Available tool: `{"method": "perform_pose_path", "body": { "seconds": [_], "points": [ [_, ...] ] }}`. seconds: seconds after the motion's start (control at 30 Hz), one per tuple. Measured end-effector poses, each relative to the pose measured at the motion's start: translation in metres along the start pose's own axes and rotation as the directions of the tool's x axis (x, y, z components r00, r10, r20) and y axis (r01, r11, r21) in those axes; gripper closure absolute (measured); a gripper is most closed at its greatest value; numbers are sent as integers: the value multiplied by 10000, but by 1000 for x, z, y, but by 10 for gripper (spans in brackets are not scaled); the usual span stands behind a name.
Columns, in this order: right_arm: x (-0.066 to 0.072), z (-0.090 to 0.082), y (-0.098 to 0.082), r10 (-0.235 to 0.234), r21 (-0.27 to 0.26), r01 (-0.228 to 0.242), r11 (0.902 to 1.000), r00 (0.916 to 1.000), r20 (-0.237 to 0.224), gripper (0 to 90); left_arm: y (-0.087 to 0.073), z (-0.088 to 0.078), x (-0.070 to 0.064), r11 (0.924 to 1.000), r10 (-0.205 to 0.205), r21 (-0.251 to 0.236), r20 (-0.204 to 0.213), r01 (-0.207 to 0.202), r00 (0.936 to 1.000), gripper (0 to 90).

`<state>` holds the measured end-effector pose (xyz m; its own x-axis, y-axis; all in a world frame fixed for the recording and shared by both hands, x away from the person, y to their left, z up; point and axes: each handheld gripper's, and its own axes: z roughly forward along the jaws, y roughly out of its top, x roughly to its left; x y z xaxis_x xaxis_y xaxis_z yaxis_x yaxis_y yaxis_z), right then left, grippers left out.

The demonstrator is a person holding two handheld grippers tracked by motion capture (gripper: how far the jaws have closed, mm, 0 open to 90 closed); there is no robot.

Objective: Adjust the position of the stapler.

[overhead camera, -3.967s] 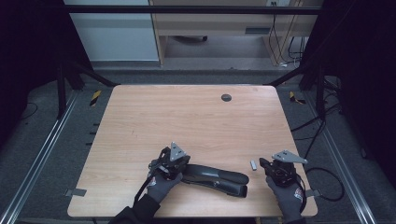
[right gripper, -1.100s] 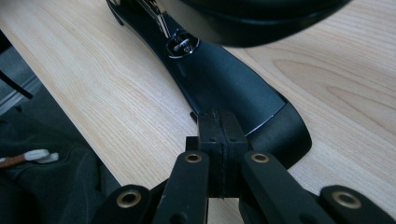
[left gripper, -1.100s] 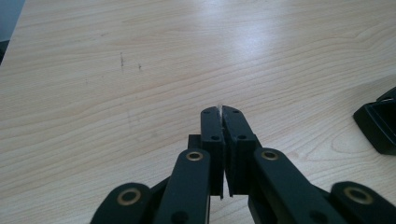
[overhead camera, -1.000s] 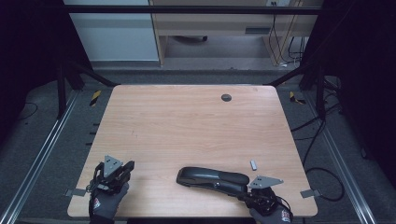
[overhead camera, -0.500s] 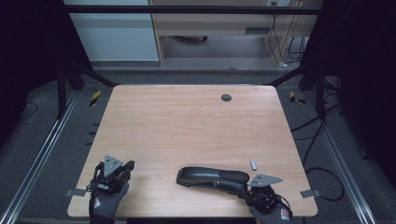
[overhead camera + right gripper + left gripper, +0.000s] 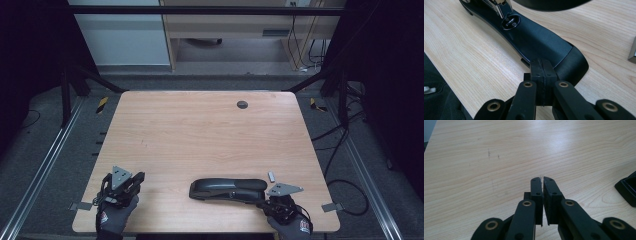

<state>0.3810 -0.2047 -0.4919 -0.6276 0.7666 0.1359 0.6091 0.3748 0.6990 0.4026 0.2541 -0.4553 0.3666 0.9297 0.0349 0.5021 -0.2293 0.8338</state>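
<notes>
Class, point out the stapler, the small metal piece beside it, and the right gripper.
stapler (image 6: 227,189): high view, top of its body.
metal piece (image 6: 272,176): high view, its middle.
right gripper (image 6: 543,66): right gripper view, between its fingertips.

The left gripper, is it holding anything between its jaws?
No, the left gripper has its jaws nearly together with only bare table beyond them.

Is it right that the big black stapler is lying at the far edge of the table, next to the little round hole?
Not quite. The high view shows the black stapler lying at the near edge of the table, between the two hands, closer to the right gripper. The little round hole is far away, near the far edge.
</notes>
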Motion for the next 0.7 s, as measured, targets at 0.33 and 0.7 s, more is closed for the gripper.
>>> {"method": "perform_pose_path", "body": {
  "seconds": [0.33,0.7],
  "points": [
    [0,-6,2,-148,-479,149,9987,9999,30,900,0,0,0,10000,-60,-42,-12,60,10000,816],
    [-13,-18,2,356,-1217,-279,9922,9975,612,884,2,2,-5,9999,87,144,152,-89,9998,637]
  ]
}}
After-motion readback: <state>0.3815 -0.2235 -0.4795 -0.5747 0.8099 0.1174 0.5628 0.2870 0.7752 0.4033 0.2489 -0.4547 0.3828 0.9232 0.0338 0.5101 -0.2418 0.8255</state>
